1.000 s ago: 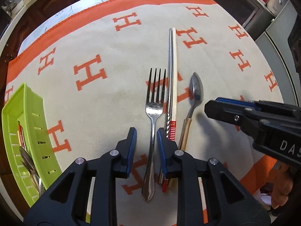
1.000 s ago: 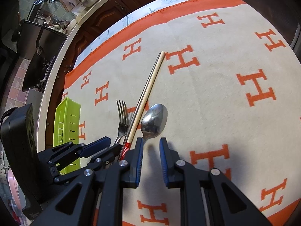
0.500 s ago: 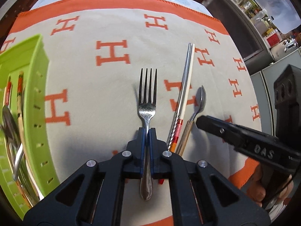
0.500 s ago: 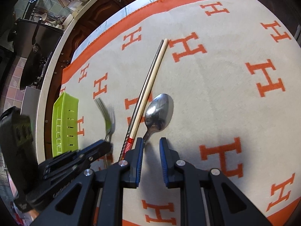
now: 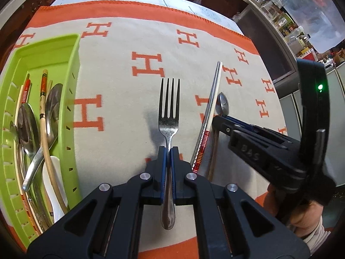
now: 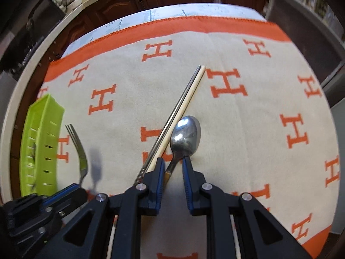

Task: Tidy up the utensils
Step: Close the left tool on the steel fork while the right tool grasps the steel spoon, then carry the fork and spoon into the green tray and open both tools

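Note:
My left gripper (image 5: 168, 151) is shut on the handle of a steel fork (image 5: 169, 108), which hangs above the cloth with its tines pointing away; the fork (image 6: 78, 149) shows at the left of the right wrist view. The green utensil tray (image 5: 73, 90) lies to the fork's left, holding spoons and chopsticks. My right gripper (image 6: 173, 161) is open, its fingers straddling the neck of a steel spoon (image 6: 186, 133) that lies on the cloth. A pair of chopsticks (image 6: 183, 101) lies just left of the spoon, touching my left finger.
A beige cloth with orange H marks and an orange border (image 6: 226, 24) covers the table. A dark counter (image 5: 265, 49) and shelves with bottles stand to the right. A person's hand (image 5: 301, 215) holds the right gripper.
My left gripper shut on the fork's handle and lifted it, carrying it left toward the green tray. The right gripper stayed open over the spoon's neck and came a little lower.

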